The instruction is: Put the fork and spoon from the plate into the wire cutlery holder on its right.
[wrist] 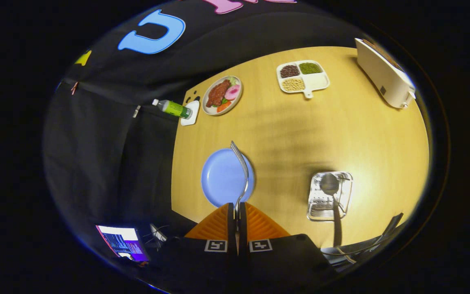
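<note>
At the left edge of the table [357, 134] a green bottle [174, 108] lies on a small white coaster [191, 115], and a plate of food [222, 95] sits just beside it. Nearer, by the left edge, is the blue plate [222, 179]. The gripper [237, 212] is closed on the handle of the fork [243, 171], which is lifted over this plate, tines pointing away. To the right, the wire cutlery holder [329, 197] stands near the front edge with the spoon [329, 184] already inside. A divided tray [302, 77] lies toward the far edge, and a white appliance [384, 75] at the far right corner.
</note>
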{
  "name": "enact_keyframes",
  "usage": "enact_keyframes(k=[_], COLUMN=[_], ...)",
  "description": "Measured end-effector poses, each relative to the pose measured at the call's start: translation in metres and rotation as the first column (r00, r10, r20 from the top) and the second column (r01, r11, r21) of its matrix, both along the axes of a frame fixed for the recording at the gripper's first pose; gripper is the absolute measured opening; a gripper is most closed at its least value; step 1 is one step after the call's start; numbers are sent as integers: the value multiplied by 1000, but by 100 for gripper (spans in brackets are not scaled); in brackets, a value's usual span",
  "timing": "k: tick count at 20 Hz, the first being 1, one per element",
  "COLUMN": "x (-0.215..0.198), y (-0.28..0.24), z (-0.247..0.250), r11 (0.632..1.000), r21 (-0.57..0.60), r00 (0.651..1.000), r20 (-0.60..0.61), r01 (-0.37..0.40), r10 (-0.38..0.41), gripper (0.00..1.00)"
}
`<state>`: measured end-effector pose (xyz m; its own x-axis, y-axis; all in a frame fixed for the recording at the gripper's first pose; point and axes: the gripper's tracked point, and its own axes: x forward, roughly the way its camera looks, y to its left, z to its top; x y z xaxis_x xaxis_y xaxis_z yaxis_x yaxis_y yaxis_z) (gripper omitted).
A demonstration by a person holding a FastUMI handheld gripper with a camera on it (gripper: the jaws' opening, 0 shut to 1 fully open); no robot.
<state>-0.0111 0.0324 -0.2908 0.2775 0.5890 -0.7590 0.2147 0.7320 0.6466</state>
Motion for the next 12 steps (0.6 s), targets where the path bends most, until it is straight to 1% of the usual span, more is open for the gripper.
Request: enact_keyframes(k=[3,6,8,12], x=[-28,-49,-58,-71], y=[-34,-51,-55,-65], z=[-17,-28,-40,-68], r11=[999,999,997,992], r21=[-28,15,49,58], r00=[992,961,926,833], r20=[-122,-272,-371,-539], r01=[-28,-47,-57,-108], r10=[25,49,71,122], gripper=[5,5,5,5])
